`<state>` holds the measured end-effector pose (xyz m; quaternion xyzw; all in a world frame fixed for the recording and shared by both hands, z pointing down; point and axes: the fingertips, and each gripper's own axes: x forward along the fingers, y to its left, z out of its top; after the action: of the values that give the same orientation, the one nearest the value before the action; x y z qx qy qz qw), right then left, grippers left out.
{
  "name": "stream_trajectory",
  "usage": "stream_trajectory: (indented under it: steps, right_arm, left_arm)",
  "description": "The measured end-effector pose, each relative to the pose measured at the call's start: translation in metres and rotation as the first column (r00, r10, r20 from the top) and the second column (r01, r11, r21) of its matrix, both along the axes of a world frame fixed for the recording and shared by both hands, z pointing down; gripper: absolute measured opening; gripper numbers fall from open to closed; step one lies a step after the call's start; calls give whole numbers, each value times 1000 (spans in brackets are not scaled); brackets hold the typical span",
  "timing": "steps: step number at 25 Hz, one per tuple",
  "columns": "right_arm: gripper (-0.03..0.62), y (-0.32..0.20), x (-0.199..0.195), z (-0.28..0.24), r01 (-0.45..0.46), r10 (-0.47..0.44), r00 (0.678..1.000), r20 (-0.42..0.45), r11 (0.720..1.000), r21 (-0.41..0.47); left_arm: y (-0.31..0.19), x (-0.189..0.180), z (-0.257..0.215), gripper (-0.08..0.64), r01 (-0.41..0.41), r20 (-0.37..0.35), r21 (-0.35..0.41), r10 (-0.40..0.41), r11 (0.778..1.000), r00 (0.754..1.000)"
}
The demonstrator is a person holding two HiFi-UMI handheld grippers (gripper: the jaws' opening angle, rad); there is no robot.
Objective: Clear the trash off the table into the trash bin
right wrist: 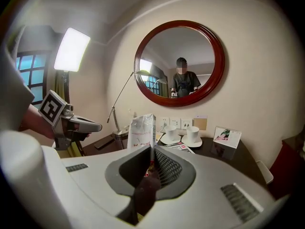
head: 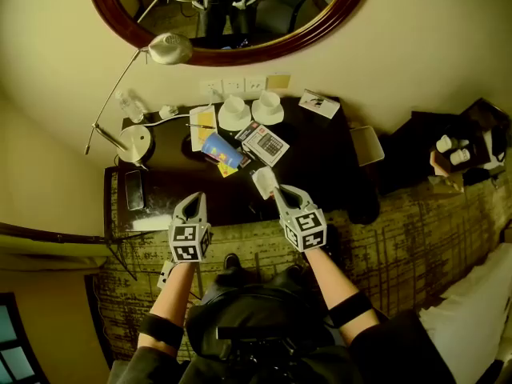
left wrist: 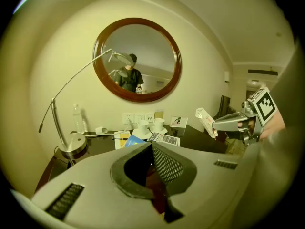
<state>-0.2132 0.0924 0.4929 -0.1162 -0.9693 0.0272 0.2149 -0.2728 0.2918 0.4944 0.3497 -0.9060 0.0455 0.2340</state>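
One packet (head: pixel 264 181), pinched by the right gripper (head: pixel 280 192), hangs above the tabletop (head: pixel 320 158) for binning; left gripper (head: pixel 192 201) sits closed, empty.

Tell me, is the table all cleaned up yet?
Not yet. No trash bin is clearly in view, so I can't tell what has already gone in. In hand: the right gripper is clamped on a white wrapper, held up clear of the table. The left gripper is shut and empty. Left to clear: a blue packet and a yellow scrap lying beside the calculator.
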Motion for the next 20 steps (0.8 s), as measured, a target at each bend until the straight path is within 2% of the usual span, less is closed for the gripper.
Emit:
stream_trajectory:
  steps: [4, 7, 12, 14, 17, 20]
  right_arm:
    - [43, -13, 12, -8, -36, 36, 999, 15, 999, -1]
    - [43, -30, 26, -12, -80, 80, 997, 20, 997, 3]
    - [43, -79, 66, -7, -209, 209, 978, 12, 978, -1]
    - [43, -102, 90, -3, -273, 273, 962, 3, 962, -6]
    - [43, -141, 133, 1, -369, 369, 929, -7, 929, -3]
    - [43, -181, 183, 5, -488, 488, 873, -16, 873, 1]
  left_arm:
    - [-21, 2, -5, 2, -44, 12, -1, 44, 999, 999]
    - [-51, 8, -6, 2, -110, 16, -3, 110, 994, 994]
    - [-120, 30, -7, 2, -255, 25, -1, 255, 967, 967]
    - [-152, 47, -6, 2, -324, 23, 1, 324, 946, 946]
    - [-205, 79, -3, 2, -435, 21, 5, 435, 900, 900]
    - [-263, 117, -1, 2, -558, 21, 8, 557, 830, 830]
